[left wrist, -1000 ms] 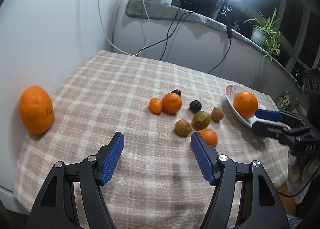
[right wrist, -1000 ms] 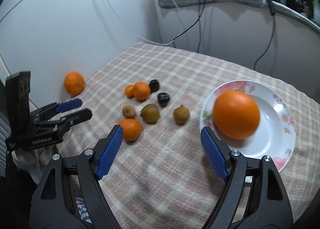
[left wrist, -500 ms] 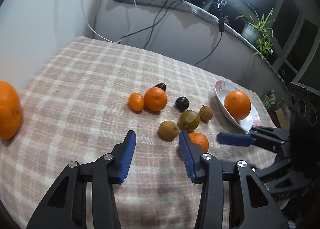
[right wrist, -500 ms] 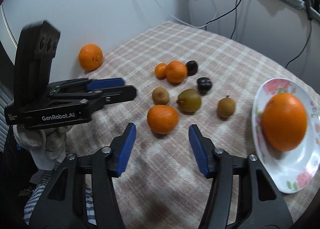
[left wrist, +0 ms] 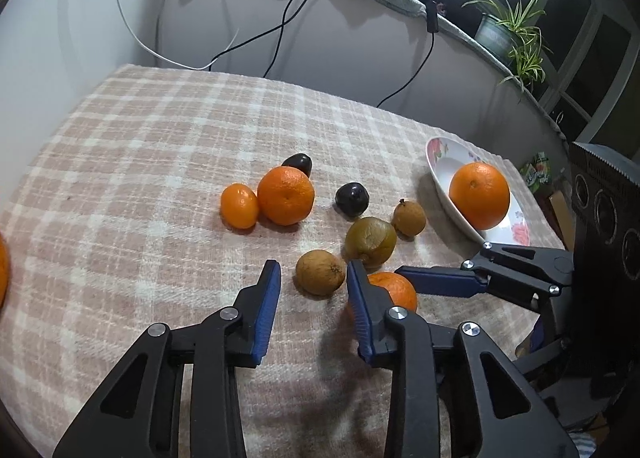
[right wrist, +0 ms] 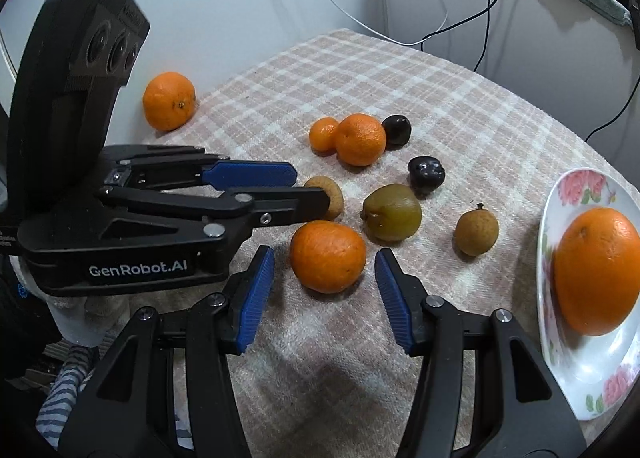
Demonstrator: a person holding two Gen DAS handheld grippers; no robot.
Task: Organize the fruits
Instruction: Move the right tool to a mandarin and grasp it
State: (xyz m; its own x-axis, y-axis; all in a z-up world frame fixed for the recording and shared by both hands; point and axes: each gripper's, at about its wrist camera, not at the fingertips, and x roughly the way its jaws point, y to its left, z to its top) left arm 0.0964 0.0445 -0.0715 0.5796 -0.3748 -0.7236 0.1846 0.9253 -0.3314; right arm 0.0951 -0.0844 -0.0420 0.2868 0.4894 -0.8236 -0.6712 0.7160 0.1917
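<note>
Jaws of the left gripper (left wrist: pixel 313 290), ribbed blue pads, have just been closing, a rough brown round fruit (left wrist: pixel 320 272) just beyond, untouched. The right gripper (right wrist: pixel 324 287) stands parted around a dimpled tangerine (right wrist: pixel 327 256) on the woolly checked surface (right wrist: pixel 400 70).

Scattered on the checked cloth: a small mandarin (left wrist: pixel 239 205) touching a bigger one (left wrist: pixel 285 195), a dark plum (left wrist: pixel 298 164) just behind them and another plum (left wrist: pixel 351 199) to the right. Nearer the camera, a greenish kiwi (left wrist: pixel 371 241), two small rough brown fruits (left wrist: pixel 320 272) (left wrist: pixel 409 217) and a third mandarin (right wrist: pixel 328 256). On the flowered plate (left wrist: pixel 440 166), a large orange (left wrist: pixel 479 195); well apart by the wall, another orange (right wrist: pixel 169 100).
</note>
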